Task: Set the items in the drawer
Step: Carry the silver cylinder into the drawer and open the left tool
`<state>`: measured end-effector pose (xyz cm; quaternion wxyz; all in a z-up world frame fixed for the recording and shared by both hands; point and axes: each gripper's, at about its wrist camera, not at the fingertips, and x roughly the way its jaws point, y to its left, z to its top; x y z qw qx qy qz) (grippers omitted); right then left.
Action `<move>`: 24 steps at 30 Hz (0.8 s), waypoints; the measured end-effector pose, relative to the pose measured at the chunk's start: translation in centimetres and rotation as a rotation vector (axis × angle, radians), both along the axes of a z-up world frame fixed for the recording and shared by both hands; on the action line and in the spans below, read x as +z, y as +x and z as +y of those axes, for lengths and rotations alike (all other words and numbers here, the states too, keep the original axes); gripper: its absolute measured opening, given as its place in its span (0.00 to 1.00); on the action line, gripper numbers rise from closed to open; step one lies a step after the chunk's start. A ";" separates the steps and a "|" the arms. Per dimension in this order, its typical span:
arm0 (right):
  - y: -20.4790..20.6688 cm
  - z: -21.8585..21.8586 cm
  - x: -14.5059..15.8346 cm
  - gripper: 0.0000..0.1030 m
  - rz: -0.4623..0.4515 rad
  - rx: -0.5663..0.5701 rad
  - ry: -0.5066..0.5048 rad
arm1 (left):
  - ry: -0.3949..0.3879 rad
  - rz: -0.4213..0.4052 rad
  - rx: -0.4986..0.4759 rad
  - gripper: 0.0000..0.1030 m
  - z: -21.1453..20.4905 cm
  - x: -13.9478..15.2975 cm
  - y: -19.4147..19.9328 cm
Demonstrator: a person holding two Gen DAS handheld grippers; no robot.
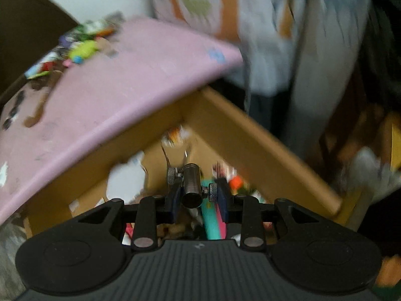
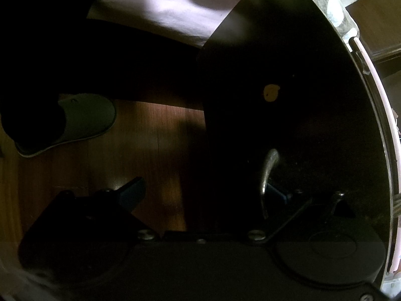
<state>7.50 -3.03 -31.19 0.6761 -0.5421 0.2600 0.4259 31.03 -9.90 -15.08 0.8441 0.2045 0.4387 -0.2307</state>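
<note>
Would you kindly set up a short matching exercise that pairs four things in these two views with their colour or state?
Things:
1. left tool
2. table top
3. slipper
4. drawer handle

Colour or state:
A. grey, lying on the wooden floor
B. pink, with small colourful items at its far end
C. metal, on a dark front panel
D. shut on a small metal cylinder above the open drawer

Pairs: 1-D, 2-B, 3-A, 4-C
</note>
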 end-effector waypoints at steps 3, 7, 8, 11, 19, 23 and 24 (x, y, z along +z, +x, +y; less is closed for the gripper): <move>0.0 0.0 0.0 0.97 -0.001 0.004 0.001 | 0.067 0.051 -0.044 0.28 -0.5 -2.5 0.3; 0.0 0.0 0.0 0.97 -0.002 0.006 0.002 | 0.147 0.114 -0.093 0.28 -1.2 -5.6 0.7; 0.0 0.0 0.0 0.97 -0.002 0.007 0.003 | 0.156 0.123 -0.091 0.28 -1.2 -6.1 1.0; -0.1 0.0 -0.1 0.97 -0.004 0.010 0.003 | 0.181 0.156 -0.080 0.28 -1.4 -7.6 1.7; -0.1 -0.1 -0.1 0.97 -0.005 0.010 0.002 | 0.194 0.187 -0.024 0.47 -0.8 -9.4 1.9; -0.1 0.0 -0.1 0.97 -0.005 0.010 0.003 | 0.141 0.172 0.005 0.56 0.0 -7.6 1.3; -0.2 0.0 0.0 0.97 -0.005 0.009 0.003 | 0.124 0.168 0.027 0.56 0.3 -7.1 1.2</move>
